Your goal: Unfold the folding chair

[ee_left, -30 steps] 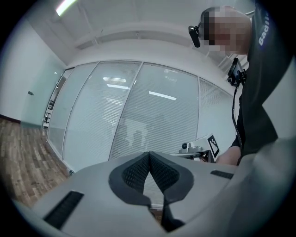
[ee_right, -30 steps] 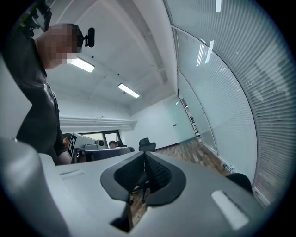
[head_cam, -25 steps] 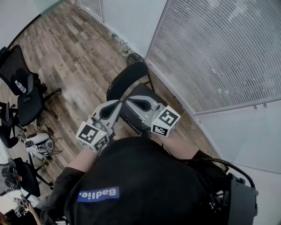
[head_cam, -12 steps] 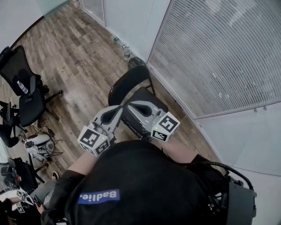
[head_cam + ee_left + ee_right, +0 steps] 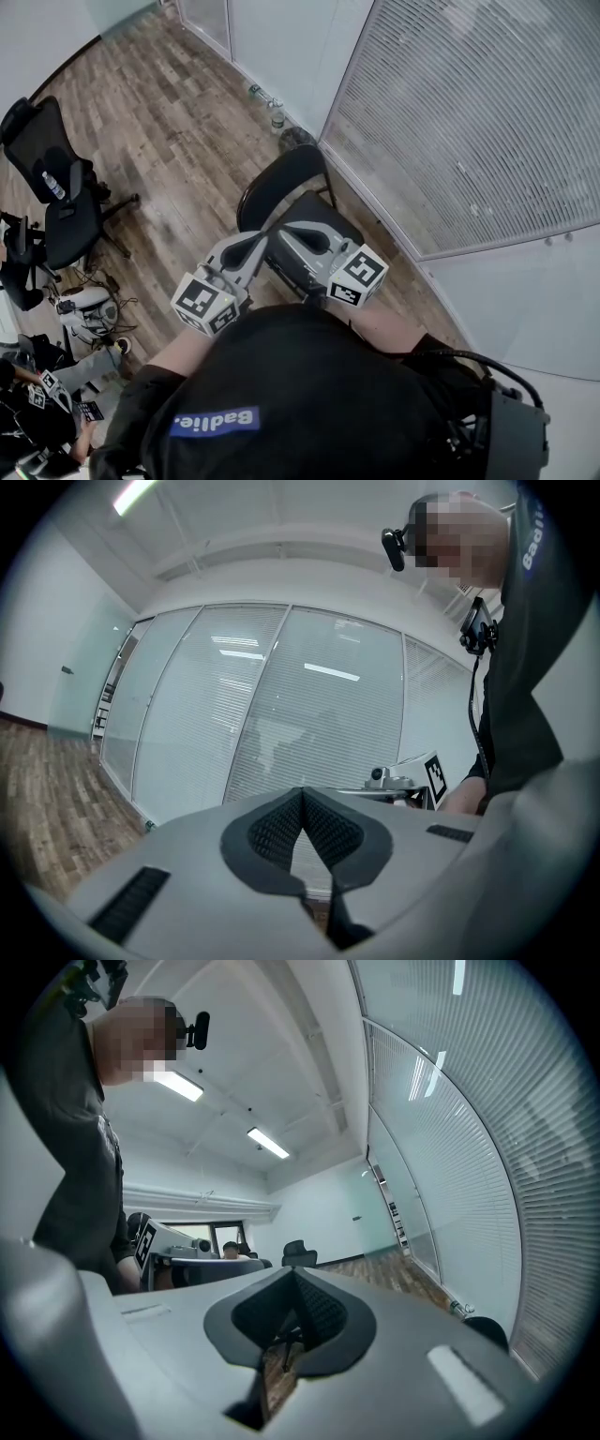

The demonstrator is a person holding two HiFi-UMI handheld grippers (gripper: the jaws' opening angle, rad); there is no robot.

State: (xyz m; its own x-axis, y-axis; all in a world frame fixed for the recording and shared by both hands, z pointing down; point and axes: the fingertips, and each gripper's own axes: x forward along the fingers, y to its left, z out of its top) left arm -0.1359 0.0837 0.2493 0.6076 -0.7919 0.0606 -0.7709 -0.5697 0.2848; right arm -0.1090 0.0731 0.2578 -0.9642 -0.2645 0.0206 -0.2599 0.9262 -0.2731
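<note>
Seemingly rigid and fairly light, the black folding chair (image 5: 281, 180) stands on the wooden floor (image 5: 164, 117) beside the glass wall (image 5: 469, 122), probably best taken by its backrest rim, while the left gripper (image 5: 260, 241) and right gripper (image 5: 282, 229) hover above it, jaws pressed together on nothing.

The head view looks steeply down from above the person's black-shirted shoulders (image 5: 300, 394), close over the grey plastic left gripper (image 5: 260, 238) and grey plastic right gripper (image 5: 281, 231), with the brown wood-plank floor (image 5: 159, 122) well below; the left gripper view sits low behind its own jaws, level, facing the glass wall with white slatted blinds (image 5: 309, 724), and catches the right gripper's black-and-white marker cube (image 5: 434, 778) at its right; the right gripper view, also level, faces along that wall down the room, the left gripper's marker cube (image 5: 145, 1241) at its left; all three share wall and floor.
</note>
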